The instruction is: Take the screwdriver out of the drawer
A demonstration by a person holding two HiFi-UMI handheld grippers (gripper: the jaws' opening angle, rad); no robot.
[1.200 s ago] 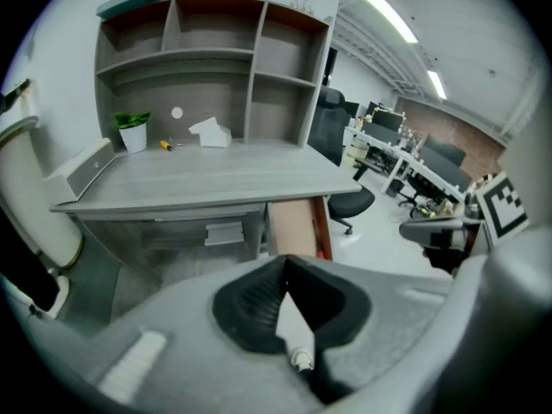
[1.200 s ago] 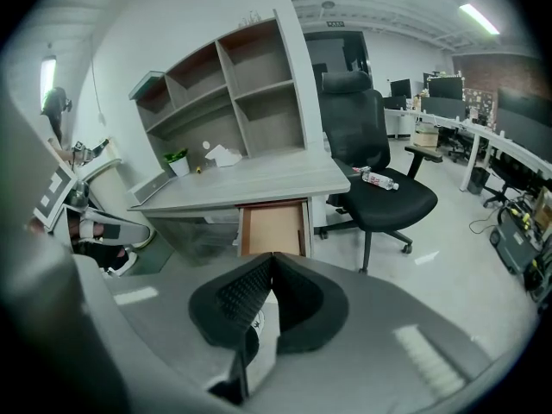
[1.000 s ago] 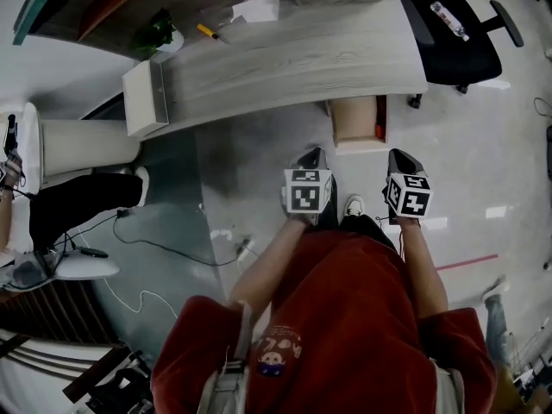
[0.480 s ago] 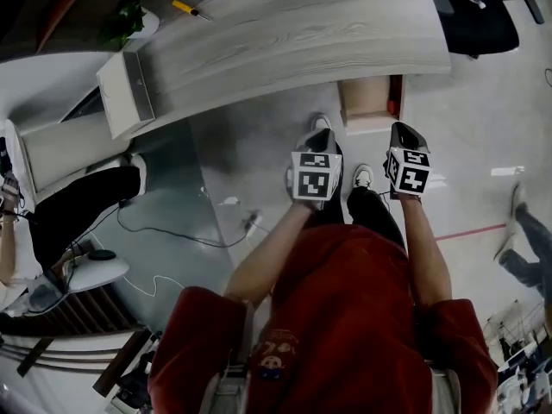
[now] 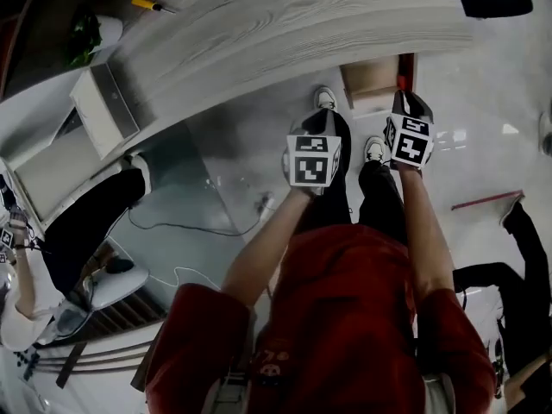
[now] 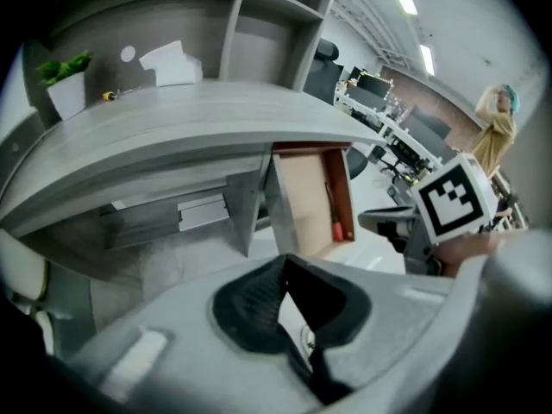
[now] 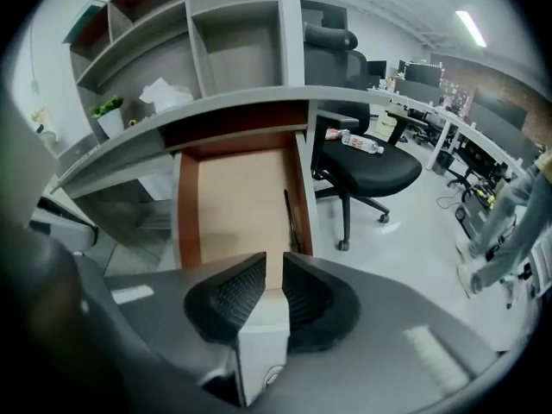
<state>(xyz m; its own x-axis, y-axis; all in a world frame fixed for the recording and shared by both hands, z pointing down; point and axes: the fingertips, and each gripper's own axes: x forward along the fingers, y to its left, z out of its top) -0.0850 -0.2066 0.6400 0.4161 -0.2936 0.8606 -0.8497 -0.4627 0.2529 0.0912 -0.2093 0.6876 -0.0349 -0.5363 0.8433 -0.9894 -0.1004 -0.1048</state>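
An open wooden drawer juts out from under the grey desk. Along its right wall lies the screwdriver, red-handled with a dark shaft; its red end shows in the head view. My right gripper hovers just above the drawer's front edge, its jaws opening with a narrow gap and nothing between them. It is also in the head view. My left gripper hangs left of the drawer over the floor, fingertips touching, empty. The head view shows it too.
The person's legs and shoes stand on the floor right in front of the drawer. A black office chair is right of the drawer. On the desk sit a potted plant and a yellow tool. Cables run across the floor at left.
Both grippers have sunk toward the open drawer, and the drawer now lies right by the right gripper. The right jaws have parted slightly.
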